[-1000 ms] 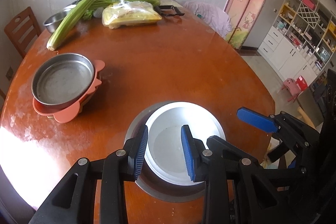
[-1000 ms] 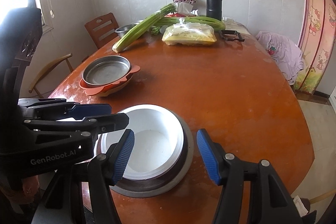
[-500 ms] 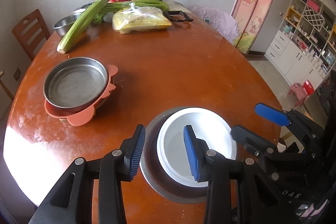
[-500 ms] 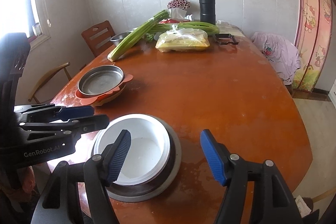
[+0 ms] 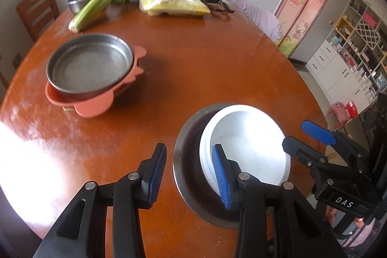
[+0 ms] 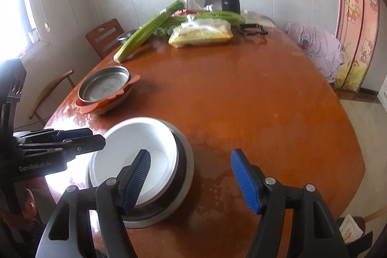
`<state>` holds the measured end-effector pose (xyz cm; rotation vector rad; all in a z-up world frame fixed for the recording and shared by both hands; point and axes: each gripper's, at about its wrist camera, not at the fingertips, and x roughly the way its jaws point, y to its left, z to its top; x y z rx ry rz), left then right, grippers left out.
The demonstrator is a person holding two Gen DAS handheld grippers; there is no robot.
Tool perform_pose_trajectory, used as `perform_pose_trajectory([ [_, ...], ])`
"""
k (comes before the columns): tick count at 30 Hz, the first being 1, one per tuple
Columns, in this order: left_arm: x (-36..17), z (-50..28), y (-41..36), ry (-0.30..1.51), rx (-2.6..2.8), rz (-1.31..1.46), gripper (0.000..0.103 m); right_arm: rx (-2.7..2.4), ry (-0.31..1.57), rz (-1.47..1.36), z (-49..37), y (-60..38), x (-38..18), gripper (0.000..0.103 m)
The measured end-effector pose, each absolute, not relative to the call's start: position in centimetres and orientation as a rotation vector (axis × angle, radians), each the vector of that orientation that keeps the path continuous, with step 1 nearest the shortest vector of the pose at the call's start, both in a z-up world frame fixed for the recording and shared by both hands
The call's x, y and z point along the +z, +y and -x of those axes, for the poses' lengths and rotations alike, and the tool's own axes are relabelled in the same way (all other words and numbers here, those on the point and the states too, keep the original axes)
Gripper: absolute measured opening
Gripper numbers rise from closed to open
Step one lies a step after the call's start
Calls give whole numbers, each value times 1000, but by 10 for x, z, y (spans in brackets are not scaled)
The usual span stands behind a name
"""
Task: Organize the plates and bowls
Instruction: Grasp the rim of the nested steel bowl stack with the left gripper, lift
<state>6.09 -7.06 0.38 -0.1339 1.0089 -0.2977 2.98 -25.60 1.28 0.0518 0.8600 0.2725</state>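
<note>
White bowl (image 5: 251,149) nested in steel bowl (image 5: 186,175) (tilted) | left gripper (image 5: 191,171) spread, empty | right gripper (image 6: 191,178) spread, empty

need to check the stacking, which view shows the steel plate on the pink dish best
The left wrist view: the steel plate is larger there and seen from above, sitting inside the pink dish. The right wrist view shows the same stack smaller, farther off and at a flatter angle.
</note>
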Motion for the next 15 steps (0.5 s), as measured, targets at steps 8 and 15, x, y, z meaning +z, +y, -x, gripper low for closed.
perform_pose_trajectory([
  [8,-12,-65,-78,1049,-324,180,45,300,936,-88,-32,-250,-9,69],
  [15,-17,-67,-80,1064,-335,194,48,343,974,-120,-33,-243,-19,69],
])
